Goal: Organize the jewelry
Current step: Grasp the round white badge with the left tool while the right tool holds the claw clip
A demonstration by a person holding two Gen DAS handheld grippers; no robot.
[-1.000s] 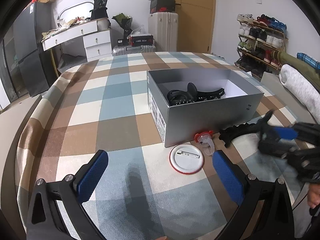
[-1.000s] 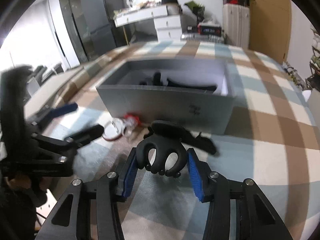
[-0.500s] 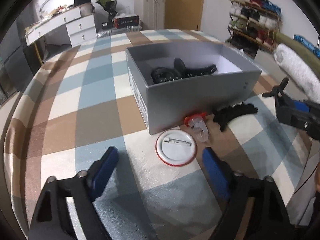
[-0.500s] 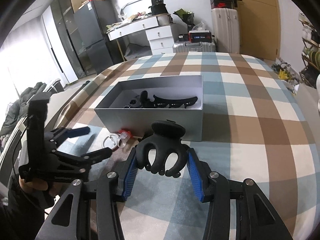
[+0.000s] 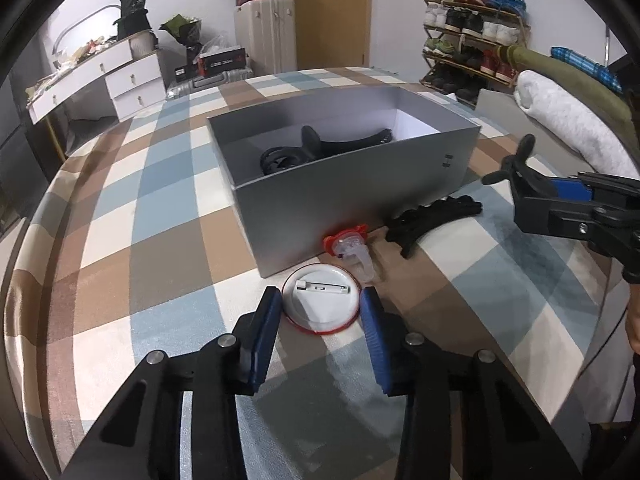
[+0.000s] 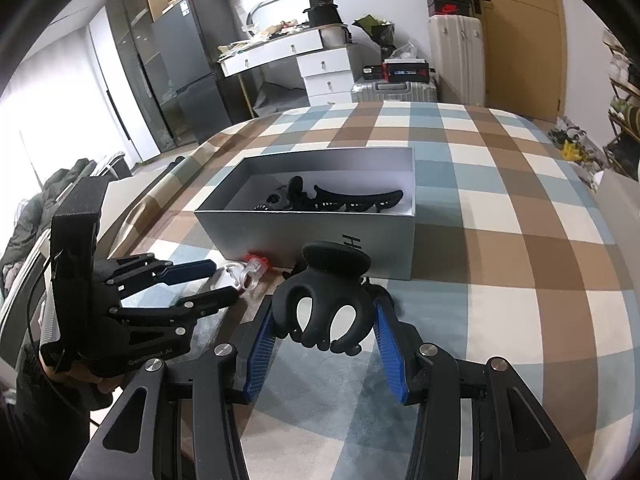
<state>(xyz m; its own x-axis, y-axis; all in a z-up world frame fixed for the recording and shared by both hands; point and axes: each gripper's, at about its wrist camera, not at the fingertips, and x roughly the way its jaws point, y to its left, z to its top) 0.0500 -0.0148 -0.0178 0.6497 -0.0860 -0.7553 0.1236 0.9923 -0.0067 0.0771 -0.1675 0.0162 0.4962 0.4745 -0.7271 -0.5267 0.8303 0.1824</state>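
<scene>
A grey box (image 5: 360, 196) stands on the checked cloth with black hair clips (image 5: 332, 146) inside; it also shows in the right wrist view (image 6: 312, 232). My left gripper (image 5: 320, 320) is open, its fingers on either side of a round white badge with a red rim (image 5: 320, 304). A red and clear clip (image 5: 352, 248) and a long black claw clip (image 5: 432, 220) lie by the box front. My right gripper (image 6: 324, 340) is shut on a black claw clip (image 6: 324, 304), held above the cloth in front of the box.
The table edge runs along the left and right. A white dresser (image 5: 104, 76), suitcases (image 5: 266, 36) and a shoe rack (image 5: 472, 36) stand beyond the table. A rolled white towel (image 5: 568, 120) lies at the right.
My left gripper has moved forward and narrowed around the white badge. My right gripper has risen a little with the black claw clip still in it.
</scene>
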